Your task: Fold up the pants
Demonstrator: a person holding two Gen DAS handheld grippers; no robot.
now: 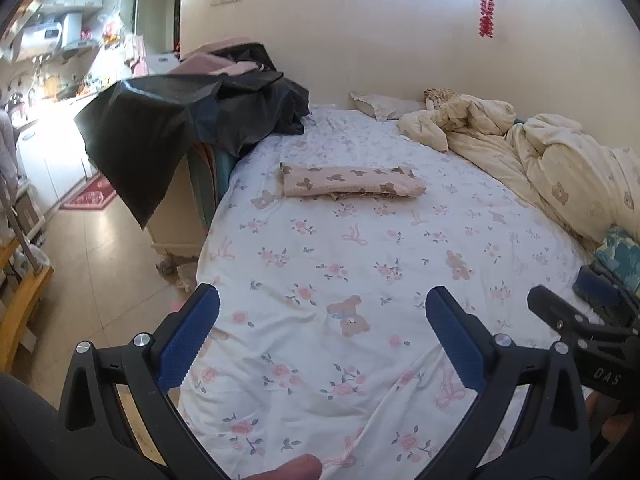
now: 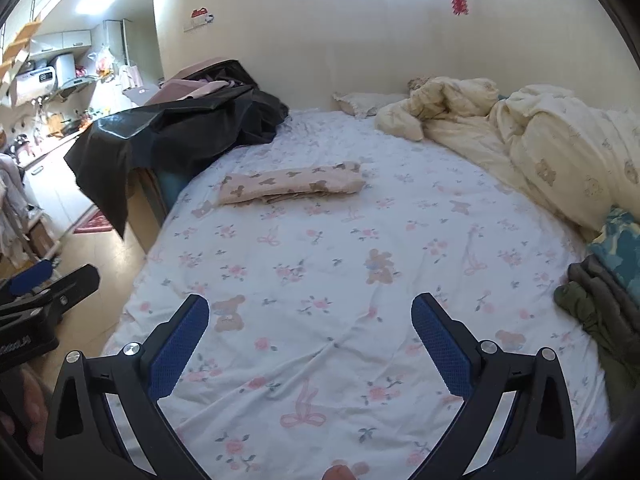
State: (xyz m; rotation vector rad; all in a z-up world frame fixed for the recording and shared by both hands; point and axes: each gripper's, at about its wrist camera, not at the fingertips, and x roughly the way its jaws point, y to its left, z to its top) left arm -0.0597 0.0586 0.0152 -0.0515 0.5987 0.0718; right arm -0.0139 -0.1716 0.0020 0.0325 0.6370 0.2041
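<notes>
Fingers of left gripper (image 1: 322,304) and right gripper (image 2: 310,314) are spread wide, nothing held (blue pads bare). Both are held above the floral bedsheet (image 2: 320,248), near its front edge. Pants (image 1: 352,186) are seen folded into a flat strip mid-bed, well apart from both grippers, with a cream duvet (image 1: 560,160) bunched at right.

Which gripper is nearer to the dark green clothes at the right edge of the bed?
Right. The right gripper hangs open just left of the dark green clothes. The left gripper, also open, is farther left, beyond the right one.
</notes>
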